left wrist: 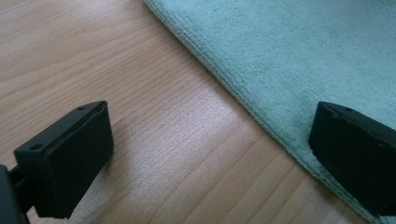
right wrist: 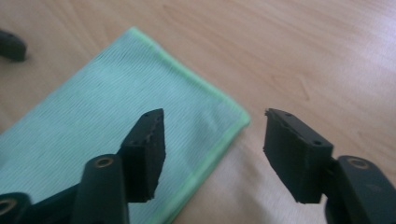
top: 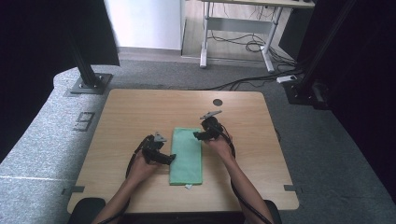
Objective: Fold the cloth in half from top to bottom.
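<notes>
The green cloth [top: 186, 156] lies folded flat mid-counter [top: 130, 112], between both tools. The left tool [left wrist: 210, 154] straddles its long edge and the right tool [right wrist: 212, 156] its far corner, both with jaws apart. To grip well, slide one jaw under the hem before closing, catching every layer.
</notes>
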Tool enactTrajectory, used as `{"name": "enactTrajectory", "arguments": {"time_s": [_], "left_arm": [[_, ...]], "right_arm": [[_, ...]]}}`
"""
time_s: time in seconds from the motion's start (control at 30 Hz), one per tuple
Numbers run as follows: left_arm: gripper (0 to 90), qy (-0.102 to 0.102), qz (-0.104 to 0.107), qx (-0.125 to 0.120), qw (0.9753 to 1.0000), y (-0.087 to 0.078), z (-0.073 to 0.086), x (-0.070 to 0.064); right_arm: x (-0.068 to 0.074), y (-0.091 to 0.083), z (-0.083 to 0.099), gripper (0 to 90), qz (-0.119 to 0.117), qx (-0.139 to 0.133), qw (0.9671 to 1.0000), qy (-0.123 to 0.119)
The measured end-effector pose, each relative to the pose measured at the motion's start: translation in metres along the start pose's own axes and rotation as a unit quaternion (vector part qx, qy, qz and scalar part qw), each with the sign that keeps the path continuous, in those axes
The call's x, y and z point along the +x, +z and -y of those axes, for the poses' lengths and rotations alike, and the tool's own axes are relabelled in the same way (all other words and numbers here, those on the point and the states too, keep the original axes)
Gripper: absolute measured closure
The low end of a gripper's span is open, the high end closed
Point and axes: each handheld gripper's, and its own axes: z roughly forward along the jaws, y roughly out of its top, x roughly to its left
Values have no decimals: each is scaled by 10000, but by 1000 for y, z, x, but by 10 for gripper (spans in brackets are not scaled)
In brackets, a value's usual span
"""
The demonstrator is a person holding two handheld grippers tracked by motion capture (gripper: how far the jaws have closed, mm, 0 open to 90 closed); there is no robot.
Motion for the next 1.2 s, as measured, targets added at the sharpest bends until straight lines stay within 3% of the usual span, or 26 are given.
{"name": "enactTrajectory", "arguments": {"time_s": [0.33,0.5,0.53,0.57,0.67,0.73,0.83,0.93,1.1,1.2], "left_arm": [[1,-6,-4,6,10000,0,0,0],[1,-10,-8,5,10000,0,0,0],[1,-11,-11,6,10000,0,0,0],[1,-13,-19,8,10000,0,0,0],[1,-15,-19,7,10000,0,0,-1],[1,-15,-25,7,10000,0,0,-1],[1,-15,-27,8,10000,0,0,-1],[1,-46,-65,4,10000,0,0,-1],[0,-66,-76,1,9999,0,0,-2],[0,-67,-93,13,9999,0,0,-2]], "right_arm": [[-17,25,-4,413,-5,158,9998,74],[-15,30,1,459,-99,173,9998,-38],[-14,30,1,538,-163,180,9997,-74],[-14,30,1,538,-163,180,9997,-74],[-10,29,-1,690,-270,236,9993,-76],[-7,28,-2,825,-355,313,9989,-61],[-4,28,-3,844,-263,328,9991,-102],[1,19,-5,852,-152,226,9992,-286],[6,1,-11,854,-302,1,9989,-366],[19,-18,-16,853,-380,-161,9971,-647]]}}
